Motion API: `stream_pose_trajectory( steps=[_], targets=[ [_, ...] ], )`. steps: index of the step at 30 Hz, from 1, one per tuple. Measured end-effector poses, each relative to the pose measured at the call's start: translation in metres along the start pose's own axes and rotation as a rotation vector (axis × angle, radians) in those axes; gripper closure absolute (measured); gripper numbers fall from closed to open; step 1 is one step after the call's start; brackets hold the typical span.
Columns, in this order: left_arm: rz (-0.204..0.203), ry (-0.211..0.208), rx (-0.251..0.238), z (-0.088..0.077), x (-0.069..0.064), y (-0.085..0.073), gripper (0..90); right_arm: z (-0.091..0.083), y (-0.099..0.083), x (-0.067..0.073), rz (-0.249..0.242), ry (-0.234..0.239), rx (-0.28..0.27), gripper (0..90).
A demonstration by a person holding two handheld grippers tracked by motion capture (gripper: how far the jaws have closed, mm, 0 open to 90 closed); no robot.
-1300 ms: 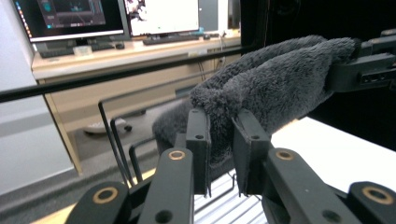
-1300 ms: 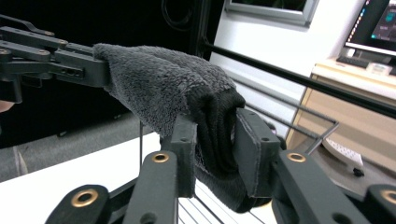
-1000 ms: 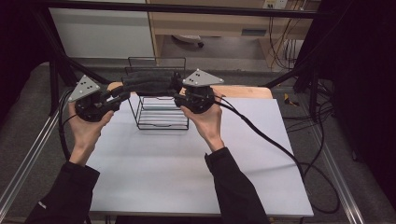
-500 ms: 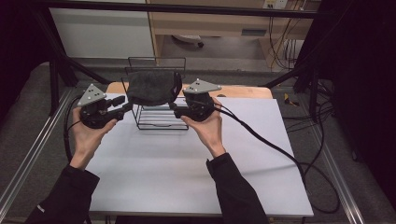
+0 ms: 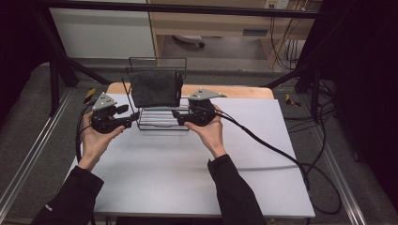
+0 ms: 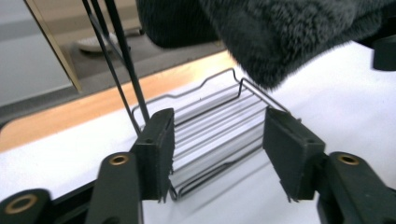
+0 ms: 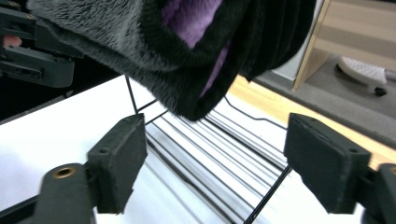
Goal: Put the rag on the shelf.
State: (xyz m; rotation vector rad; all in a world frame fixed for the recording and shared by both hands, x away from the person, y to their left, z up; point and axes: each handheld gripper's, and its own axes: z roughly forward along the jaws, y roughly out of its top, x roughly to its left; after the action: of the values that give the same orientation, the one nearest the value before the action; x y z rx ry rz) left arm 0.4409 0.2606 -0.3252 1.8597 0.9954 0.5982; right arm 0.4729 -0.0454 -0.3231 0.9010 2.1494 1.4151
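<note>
Flanking the wire rack (image 5: 157, 117), both grippers open below the draped towel (image 5: 155, 88).

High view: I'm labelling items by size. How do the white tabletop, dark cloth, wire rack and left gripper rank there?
1. White tabletop
2. Wire rack
3. Dark cloth, which hangs over the rack, so these two are close
4. Left gripper

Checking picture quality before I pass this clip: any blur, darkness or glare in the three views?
High view: sharp, dim, dark at the edges, no glare on the white table sheet. Left gripper view: dark grey fluffy towel soft, close up. Right gripper view: black wire rack streaked with blur, background soft.
</note>
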Motion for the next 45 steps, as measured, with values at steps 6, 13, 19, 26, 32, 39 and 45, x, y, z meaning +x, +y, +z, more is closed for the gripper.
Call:
stream_pose_trajectory(
  steps=[6, 13, 19, 26, 32, 39, 45],
  targets=[
    [-0.027, -0.030, 0.045, -0.001, 0.000, -0.005, 34.2, -0.010, -0.005, -0.001, -0.001, 0.030, 0.011, 13.5],
    [-0.011, -0.031, 0.070, -0.009, -0.007, -0.011, 24.6, -0.032, -0.009, -0.006, 0.005, 0.049, 0.024, 8.1],
    [-0.002, -0.049, 0.096, -0.014, -0.014, -0.019, 16.0, -0.059, -0.018, -0.014, 0.018, 0.043, 0.028, 5.6],
    [0.010, -0.075, 0.113, -0.020, -0.020, -0.030, 8.2, -0.093, -0.039, -0.026, 0.061, 0.029, 0.023, 2.8],
    [0.014, -0.103, 0.102, -0.021, -0.025, -0.044, 6.7, -0.118, -0.064, -0.039, 0.102, 0.020, 0.019, 0.7],
    [0.005, -0.108, 0.102, -0.018, -0.031, -0.065, 6.7, -0.139, -0.100, -0.052, 0.137, 0.013, 0.017, 0.5],
    [-0.005, -0.119, 0.114, -0.015, -0.031, -0.085, 7.3, -0.149, -0.136, -0.061, 0.167, 0.023, 0.048, 0.6]
  ],
)
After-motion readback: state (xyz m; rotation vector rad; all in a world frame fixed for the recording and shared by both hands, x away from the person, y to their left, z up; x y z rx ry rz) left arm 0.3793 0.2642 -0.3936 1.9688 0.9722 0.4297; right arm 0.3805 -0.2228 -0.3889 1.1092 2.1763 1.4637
